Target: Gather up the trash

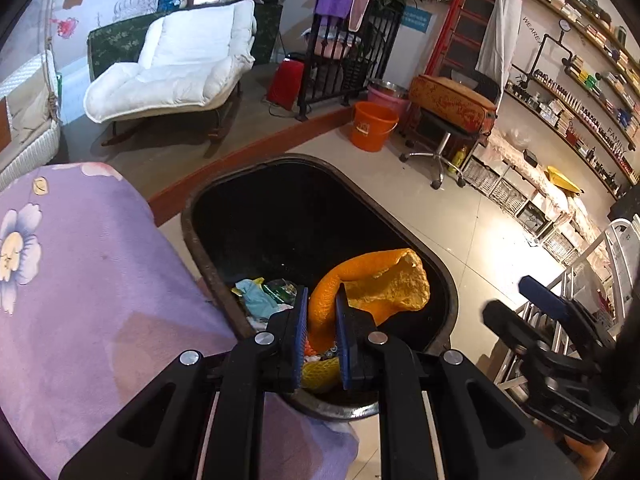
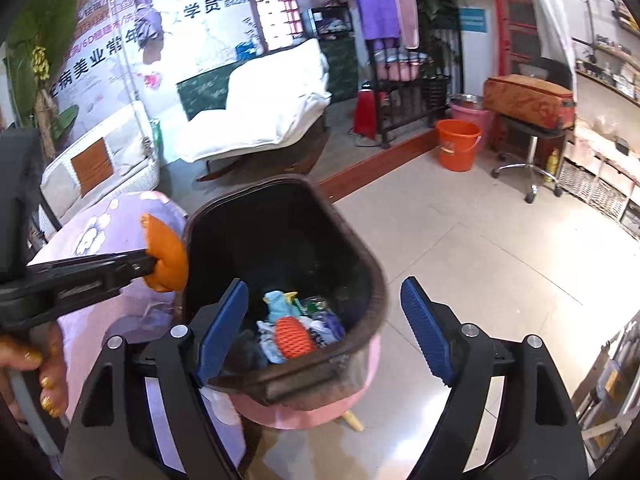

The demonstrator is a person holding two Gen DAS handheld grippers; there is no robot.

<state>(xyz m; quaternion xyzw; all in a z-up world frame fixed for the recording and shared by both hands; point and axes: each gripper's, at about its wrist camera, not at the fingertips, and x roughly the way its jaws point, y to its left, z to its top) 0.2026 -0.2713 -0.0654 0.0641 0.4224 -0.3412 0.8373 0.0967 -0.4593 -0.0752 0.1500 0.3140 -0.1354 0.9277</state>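
Our left hand-held gripper (image 1: 322, 320) is clamped on an orange peel (image 1: 376, 284), held out over the open bin (image 1: 200, 216), its fingers pointing forward and down toward the rim. In the right wrist view the same gripper (image 2: 152, 266) reaches in level from the left, the peel (image 2: 166, 258) just at the bin's (image 2: 372, 264) left edge above the purple cloth (image 2: 100, 236). Our right hand-held gripper (image 2: 324, 332) hangs over the bin's near side, jaws spread wide and holding nothing. Trash (image 2: 294, 334) lies at the bin's bottom.
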